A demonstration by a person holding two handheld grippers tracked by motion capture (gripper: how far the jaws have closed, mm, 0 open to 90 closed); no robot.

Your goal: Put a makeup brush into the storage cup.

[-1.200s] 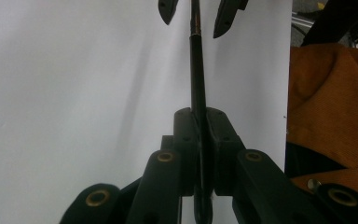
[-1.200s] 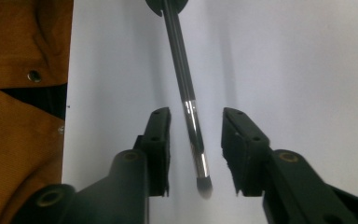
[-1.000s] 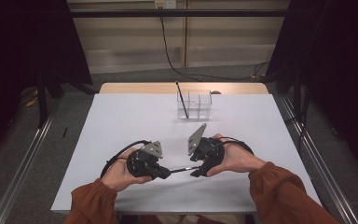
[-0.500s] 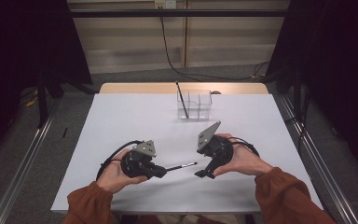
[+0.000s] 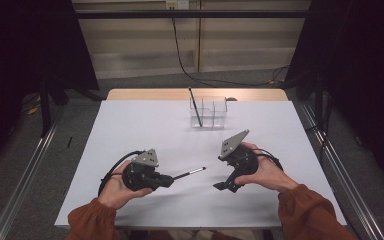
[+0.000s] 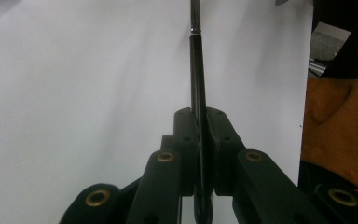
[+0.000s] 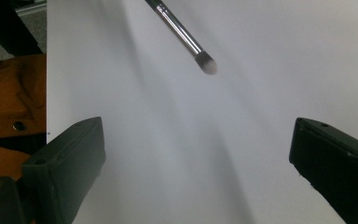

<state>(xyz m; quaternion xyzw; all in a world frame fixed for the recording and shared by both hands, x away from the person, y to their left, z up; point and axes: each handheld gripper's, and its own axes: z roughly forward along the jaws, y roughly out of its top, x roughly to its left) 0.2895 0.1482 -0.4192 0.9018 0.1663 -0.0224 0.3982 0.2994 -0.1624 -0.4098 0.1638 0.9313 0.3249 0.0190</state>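
- The left gripper (image 5: 167, 180), low on the person's left side of the white table (image 5: 130, 130), has its jaws clamped tight on the black handle of a makeup brush (image 5: 190, 173).
- In the left gripper view the brush handle (image 6: 196, 74) runs straight out from between the closed jaws, with a silver band higher up.
- The brush juts out roughly level, bristle tip aimed towards the right gripper (image 5: 221, 186); handle end in the jaws, tip free over the table.
- In the high view there's a clear gap between the brush tip and the right gripper; they are near each other, not touching.
- The right gripper's jaws have just been opening and now stand wide, with nothing between them.
- In the right gripper view the brush's silver ferrule and small grey bristle head (image 7: 207, 64) hang ahead of the spread jaws, beyond them, over bare white tabletop.
- At the far edge of the table stands a clear compartmented organizer (image 5: 209, 112), well apart from both hands.
- A second dark brush (image 5: 195, 107) leans in its left compartment.
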